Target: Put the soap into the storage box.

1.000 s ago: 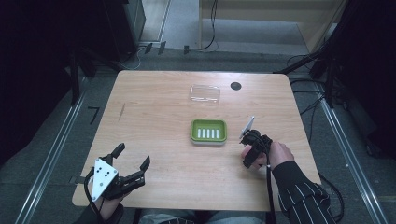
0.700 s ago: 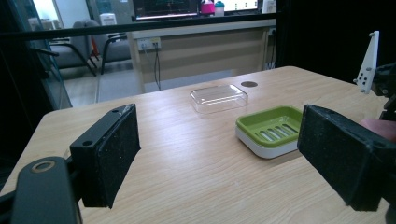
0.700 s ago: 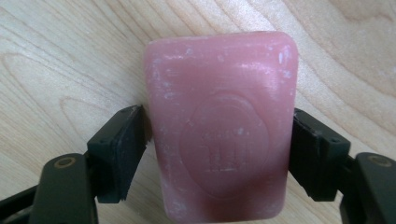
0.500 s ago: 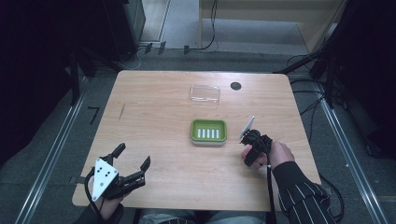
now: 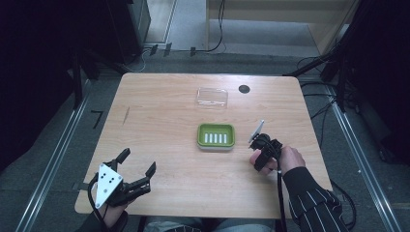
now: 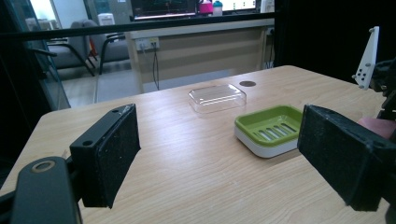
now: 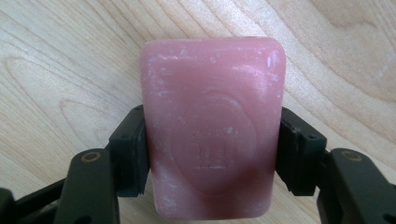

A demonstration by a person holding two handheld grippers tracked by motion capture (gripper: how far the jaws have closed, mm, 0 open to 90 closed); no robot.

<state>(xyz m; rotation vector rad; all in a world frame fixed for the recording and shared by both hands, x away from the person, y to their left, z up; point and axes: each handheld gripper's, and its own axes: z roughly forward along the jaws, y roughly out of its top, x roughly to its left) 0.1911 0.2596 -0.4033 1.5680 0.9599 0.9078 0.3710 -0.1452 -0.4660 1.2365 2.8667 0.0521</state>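
1. The right claw (image 7: 212, 154) has just been closing and now grips a pink soap bar (image 7: 212, 126) by its two long sides, the black pads (image 7: 135, 154) pressed against the soap. The bar appears to lie flat on the wooden counter (image 5: 164, 121), though whether it has lifted off cannot be told.

2. From above, the right claw (image 5: 261, 151) points down at the counter just to the right of a green soap dish (image 5: 216, 136). The hand hides the soap in this view.

3. The left claw (image 5: 138, 166) rests near the front left corner of the counter, jaws spread wide with nothing between them, well apart from the dish.

4. Judged from this, the grasp is done. Carrying the soap to the dish, and probably covering it, is left.

5. The green soap dish (image 6: 270, 128) is empty. Its slotted green tray sits in a white base, near the middle of the counter.

6. A clear plastic lid (image 6: 217, 97) lies farther back on the counter, apart from the dish, with nothing under or in it. A small dark round hole (image 5: 244, 89) lies in the counter beside it.
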